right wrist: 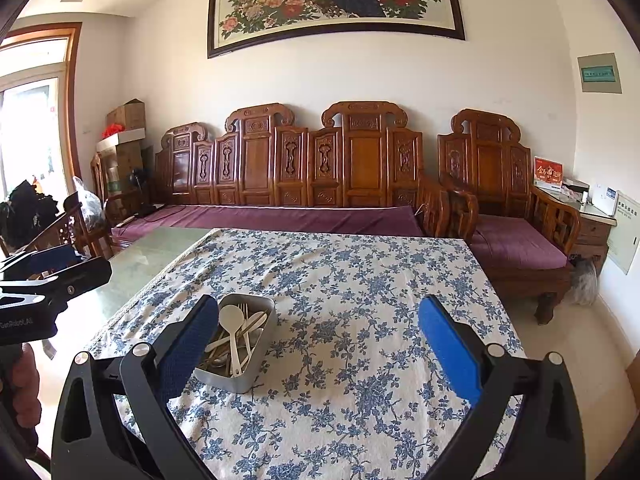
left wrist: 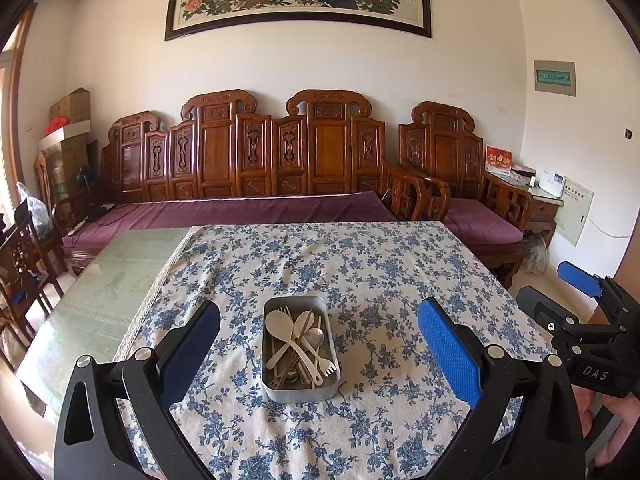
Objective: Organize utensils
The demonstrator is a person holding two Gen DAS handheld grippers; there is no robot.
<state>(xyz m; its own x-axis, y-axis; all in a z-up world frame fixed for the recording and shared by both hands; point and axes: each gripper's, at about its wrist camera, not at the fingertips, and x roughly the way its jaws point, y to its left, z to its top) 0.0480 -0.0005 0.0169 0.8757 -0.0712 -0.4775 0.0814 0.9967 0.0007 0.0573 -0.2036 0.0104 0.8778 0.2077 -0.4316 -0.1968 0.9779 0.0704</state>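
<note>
Metal tin (left wrist: 301, 390) sits mid-tablecloth (left wrist: 384, 280), well apart from every edge.

metal tin (left wrist: 301, 390) on floral cloth, upright, holding jumbled cream plastic spoons (left wrist: 280, 326), forks, metal spoon, chopsticks.

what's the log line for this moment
left gripper: open, above tin | right gripper: open, empty | utensils: all in tin | cloth: otherwise bare
</note>
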